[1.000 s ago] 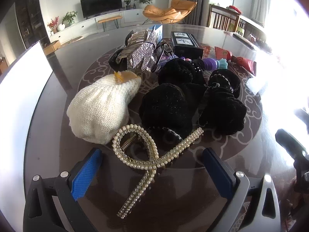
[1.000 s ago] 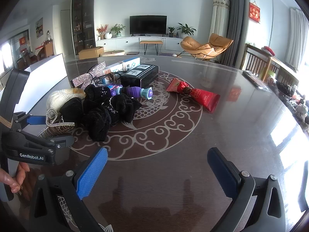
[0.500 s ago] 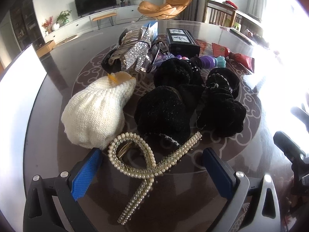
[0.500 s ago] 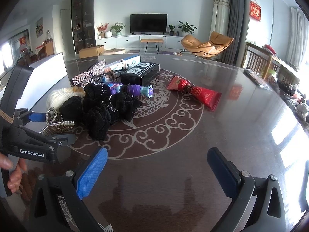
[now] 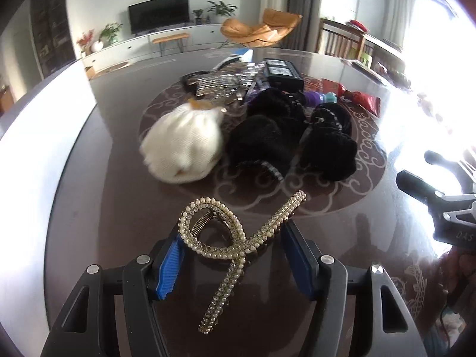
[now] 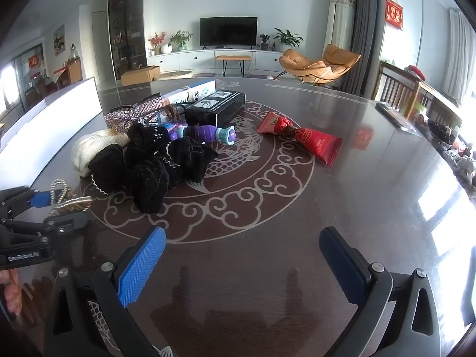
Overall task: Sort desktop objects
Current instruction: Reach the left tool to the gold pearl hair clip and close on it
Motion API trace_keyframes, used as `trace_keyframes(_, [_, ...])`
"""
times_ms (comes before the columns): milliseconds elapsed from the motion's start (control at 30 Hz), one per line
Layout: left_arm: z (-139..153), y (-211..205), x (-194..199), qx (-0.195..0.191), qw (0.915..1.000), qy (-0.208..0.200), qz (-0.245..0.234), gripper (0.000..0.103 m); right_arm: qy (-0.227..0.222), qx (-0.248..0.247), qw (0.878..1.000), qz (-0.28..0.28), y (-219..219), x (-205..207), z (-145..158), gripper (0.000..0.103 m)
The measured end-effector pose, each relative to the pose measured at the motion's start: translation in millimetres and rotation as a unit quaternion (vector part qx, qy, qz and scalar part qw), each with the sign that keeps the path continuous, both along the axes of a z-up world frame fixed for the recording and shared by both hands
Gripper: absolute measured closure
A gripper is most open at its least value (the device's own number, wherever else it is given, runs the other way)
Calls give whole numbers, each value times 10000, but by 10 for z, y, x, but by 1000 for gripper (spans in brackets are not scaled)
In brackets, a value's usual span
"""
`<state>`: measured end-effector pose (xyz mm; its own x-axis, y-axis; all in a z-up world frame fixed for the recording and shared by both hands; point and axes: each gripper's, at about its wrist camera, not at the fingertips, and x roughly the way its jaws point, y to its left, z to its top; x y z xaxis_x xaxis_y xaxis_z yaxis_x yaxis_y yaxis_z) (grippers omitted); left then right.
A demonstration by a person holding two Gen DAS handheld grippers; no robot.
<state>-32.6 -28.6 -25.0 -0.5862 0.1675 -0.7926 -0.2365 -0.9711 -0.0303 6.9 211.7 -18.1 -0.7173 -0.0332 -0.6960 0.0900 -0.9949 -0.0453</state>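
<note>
1. Left claw [image 5: 232, 247]: its jaws have just been closing, and the blue pads now pinch the pearl hair clip [image 5: 235, 238] from both sides. The clip's looped end rises ahead of the left pad; one beaded arm runs up past the right pad, the other trails back between the fingers toward the camera.
2. In the right wrist view the clip [image 6: 64, 196] sits between the left claw's pads at the far left edge, seemingly lifted a little off the counter [image 6: 342, 196]; the gap beneath it is hard to judge.
3. Right claw [image 6: 241, 255]: spread wide, nothing between its pads, hovering over bare counter.
4. Ahead of the left claw, well apart from it: a white knit hat [image 5: 184, 145] to the left and a heap of black scrunchies [image 5: 291, 139] to the right, touching one another.
5. Beyond the heap: a rhinestone bow [image 5: 226, 86], a black box [image 5: 281, 74], a purple toy [image 6: 205, 132].
6. Ahead of the right claw, slightly right: a red packet [image 6: 309, 141], lying apart from the heap.
7. A person's fingers [image 6: 12, 294] show at the left edge, below the left claw's body.
</note>
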Motion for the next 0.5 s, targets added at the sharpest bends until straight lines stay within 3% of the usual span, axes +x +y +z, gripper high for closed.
trace_keyframes(200, [0,-204,34,188,9992,14,363,40,-78,55,10000,4,-14,-26,-22,0])
trace_keyframes(333, [-12,-147,24,53,9992,33,385,40,-181,175,9997,15,-49,-62,-53,0])
trace_keyframes(500, [-14,-196,23,213,9990,36,396,40,-379,-191,9955,845,-245,-102,-41,0])
